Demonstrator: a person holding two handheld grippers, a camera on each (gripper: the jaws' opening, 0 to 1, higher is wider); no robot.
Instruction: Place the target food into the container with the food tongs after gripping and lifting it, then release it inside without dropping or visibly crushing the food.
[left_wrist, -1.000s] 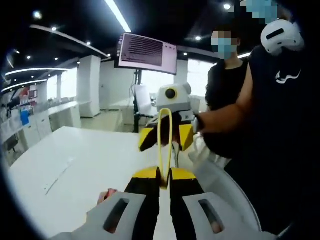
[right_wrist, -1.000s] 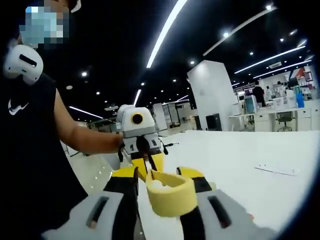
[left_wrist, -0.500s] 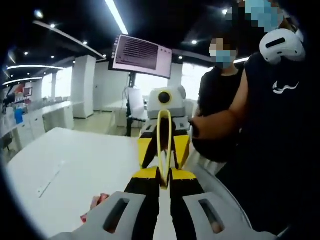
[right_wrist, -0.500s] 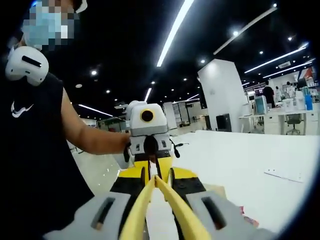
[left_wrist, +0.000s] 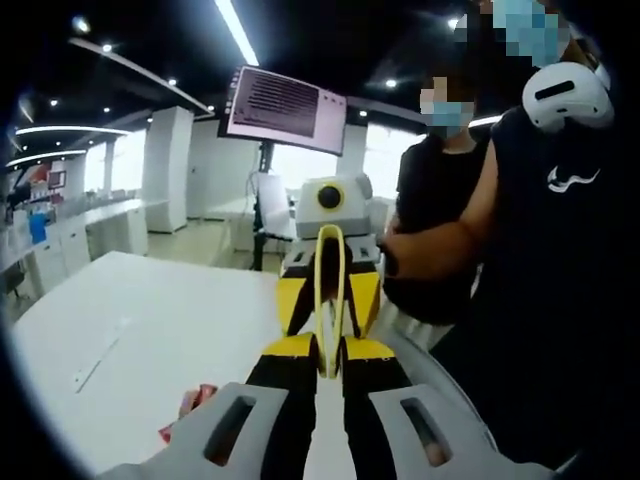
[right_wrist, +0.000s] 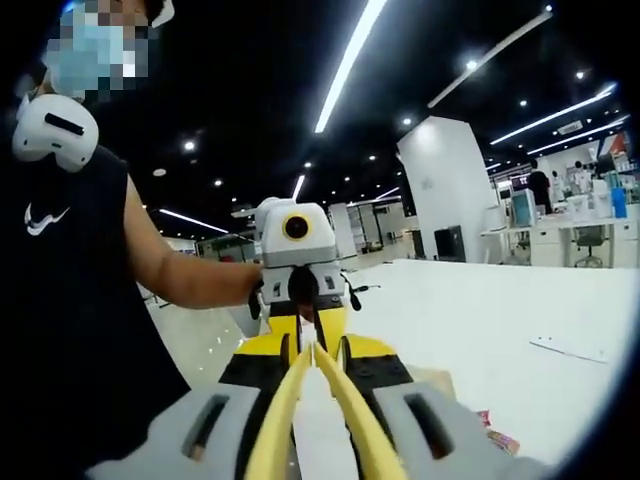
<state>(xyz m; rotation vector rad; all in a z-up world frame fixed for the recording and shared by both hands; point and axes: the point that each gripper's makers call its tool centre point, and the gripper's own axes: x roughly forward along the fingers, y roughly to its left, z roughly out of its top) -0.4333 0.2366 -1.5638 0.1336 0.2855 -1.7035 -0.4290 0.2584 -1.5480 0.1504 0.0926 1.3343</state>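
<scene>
1. The yellow food tongs (left_wrist: 330, 290) are held between the two grippers above the white table (left_wrist: 130, 340). In the left gripper view they appear as a narrow loop, seen almost edge-on; in the right gripper view their two yellow arms (right_wrist: 320, 410) run from the bottom and meet at a point far ahead.
2. The left gripper (left_wrist: 328, 352) has its jaws pressed together on the bend of the tongs. The right gripper (right_wrist: 312, 352) is clamped around the two arms of the tongs (the arms pass between its jaws).
3. Each gripper faces the other: the right one shows in the left gripper view, and the left one (right_wrist: 300, 300) in the right gripper view, just behind the tip of the tongs.
4. A small red packet (left_wrist: 190, 410) lies on the table near the lower edge (what is in it I cannot tell).
5. A person in a black sleeveless shirt (left_wrist: 560, 280) stands close, and a second person (left_wrist: 435, 200) stands behind.
6. The room is a big office with a hanging monitor (left_wrist: 285, 105), ceiling light strips (right_wrist: 350, 60) and white desks (right_wrist: 560, 235).
</scene>
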